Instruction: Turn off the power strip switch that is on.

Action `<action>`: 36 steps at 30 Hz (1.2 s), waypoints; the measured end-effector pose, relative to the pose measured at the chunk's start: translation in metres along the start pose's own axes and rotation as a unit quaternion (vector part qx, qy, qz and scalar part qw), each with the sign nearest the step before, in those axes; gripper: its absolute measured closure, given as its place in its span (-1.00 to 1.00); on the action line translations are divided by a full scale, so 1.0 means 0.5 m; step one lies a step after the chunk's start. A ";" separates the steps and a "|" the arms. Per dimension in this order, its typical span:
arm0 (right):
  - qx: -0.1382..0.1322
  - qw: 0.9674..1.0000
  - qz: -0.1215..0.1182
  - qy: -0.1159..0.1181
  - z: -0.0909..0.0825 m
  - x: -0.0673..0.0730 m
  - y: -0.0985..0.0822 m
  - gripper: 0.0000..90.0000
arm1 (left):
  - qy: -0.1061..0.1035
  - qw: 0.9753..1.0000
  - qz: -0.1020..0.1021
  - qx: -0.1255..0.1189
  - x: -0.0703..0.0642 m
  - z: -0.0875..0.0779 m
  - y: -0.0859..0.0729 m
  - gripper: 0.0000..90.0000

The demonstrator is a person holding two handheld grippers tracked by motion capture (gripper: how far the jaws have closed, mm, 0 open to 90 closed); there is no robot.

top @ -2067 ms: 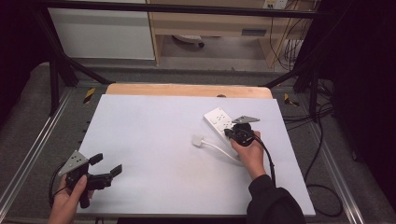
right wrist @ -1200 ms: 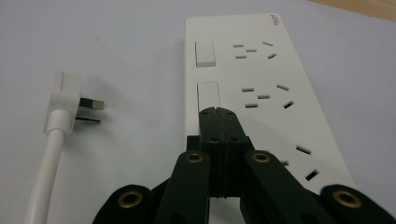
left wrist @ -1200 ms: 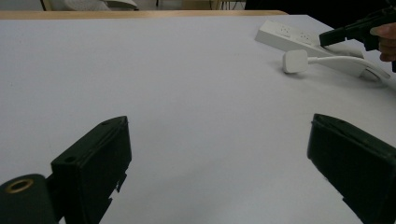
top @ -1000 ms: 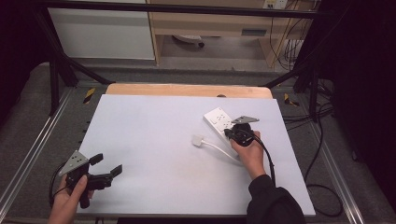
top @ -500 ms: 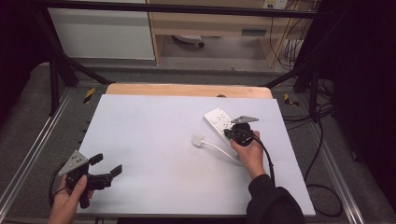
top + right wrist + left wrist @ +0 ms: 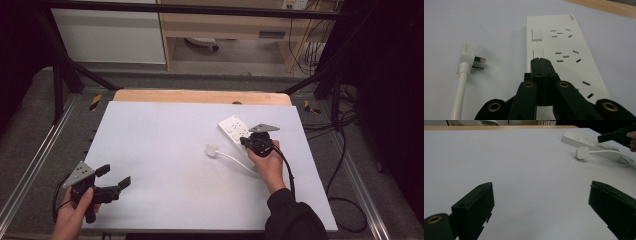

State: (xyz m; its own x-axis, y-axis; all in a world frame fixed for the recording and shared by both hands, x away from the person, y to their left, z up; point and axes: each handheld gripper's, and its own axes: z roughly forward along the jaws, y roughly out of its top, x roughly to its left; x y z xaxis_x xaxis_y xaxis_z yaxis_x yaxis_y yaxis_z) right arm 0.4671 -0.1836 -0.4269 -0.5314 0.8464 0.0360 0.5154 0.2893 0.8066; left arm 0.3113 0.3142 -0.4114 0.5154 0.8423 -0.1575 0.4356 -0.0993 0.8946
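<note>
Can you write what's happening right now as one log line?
right gripper: shut, tips at power strip switch | left gripper: open, idle | plug: unplugged beside strip

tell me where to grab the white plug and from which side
Grip the plug by its flat white body, fingers across the two broad faces, coming from above. It lies on its side on the table, prongs pointing toward the power strip, cable trailing off the back. Probably avoid the prongs and the cable end: the body gives the widest, firmest hold.
</note>
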 end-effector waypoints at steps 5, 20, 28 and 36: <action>-0.012 1.000 0.002 -0.001 -0.013 0.000 0.005 1.00 | 0.000 1.000 -0.002 0.000 0.000 0.001 0.000 -0.86; -0.037 0.999 0.000 -0.001 -0.046 -0.001 0.019 1.00 | 0.000 1.000 0.002 -0.002 -0.001 -0.001 0.000 -0.86; -0.055 0.998 0.005 -0.002 -0.070 -0.011 0.025 1.00 | 0.000 1.000 0.002 0.000 -0.001 -0.001 -0.001 -0.86; -0.062 0.998 0.016 0.003 -0.085 -0.010 0.030 0.77 | 0.001 1.000 0.002 0.000 -0.001 -0.001 -0.001 -0.86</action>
State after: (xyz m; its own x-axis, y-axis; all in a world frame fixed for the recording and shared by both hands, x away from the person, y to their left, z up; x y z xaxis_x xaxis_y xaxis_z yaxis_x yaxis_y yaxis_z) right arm 0.4490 -0.2024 -0.3897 -0.5201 0.8516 0.0658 0.4449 0.2043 0.8720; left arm 0.3104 0.3144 -0.4116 0.5146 0.8436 -0.1536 0.4341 -0.1019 0.8951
